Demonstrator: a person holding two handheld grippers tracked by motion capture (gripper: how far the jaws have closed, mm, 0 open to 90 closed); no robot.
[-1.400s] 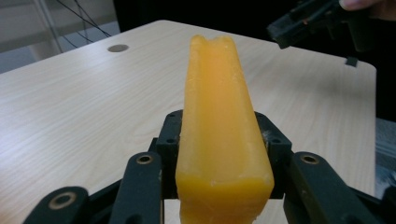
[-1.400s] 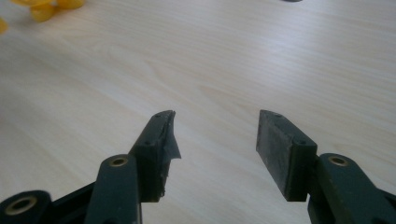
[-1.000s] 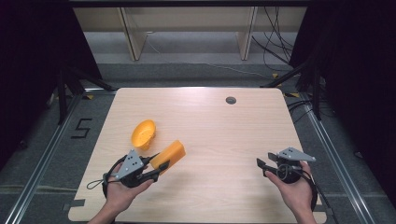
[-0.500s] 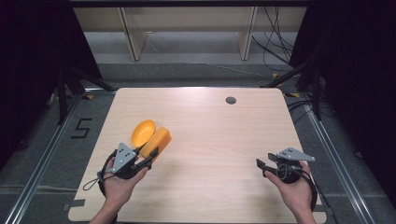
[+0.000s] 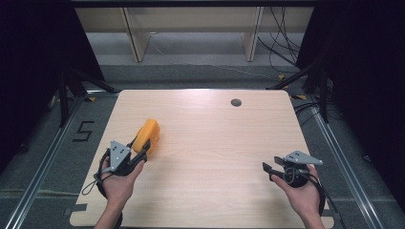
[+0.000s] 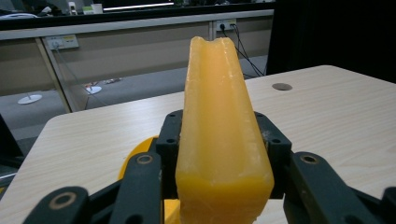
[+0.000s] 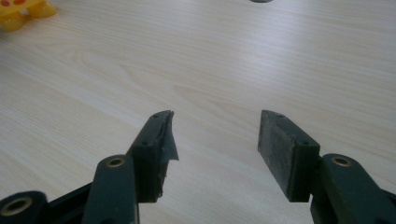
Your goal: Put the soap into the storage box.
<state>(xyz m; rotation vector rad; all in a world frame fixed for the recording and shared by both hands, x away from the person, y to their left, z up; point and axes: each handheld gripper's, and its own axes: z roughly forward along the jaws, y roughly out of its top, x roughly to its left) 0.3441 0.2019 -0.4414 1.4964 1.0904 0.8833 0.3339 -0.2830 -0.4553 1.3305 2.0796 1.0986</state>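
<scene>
My left gripper is shut on a long orange-yellow block and holds it above the left side of the wooden table. In the left gripper view the block stands up between the two black jaws, with their pads pressed on its sides. A rounded yellow object lies on the table just under and behind the jaws, mostly hidden by them. The right gripper view catches the same yellow object, with red dots, at the far top left. My right gripper rests low at the table's right front, open and holding nothing.
A dark round hole sits near the table's far edge. Beyond the table are a grey floor, a pale shelf frame and loose cables at the right. Dark curtains stand on both sides.
The left gripper has carried the orange-yellow block leftward and away from the person, over the rounded yellow object, which it now covers. The right gripper has stayed where it was.
</scene>
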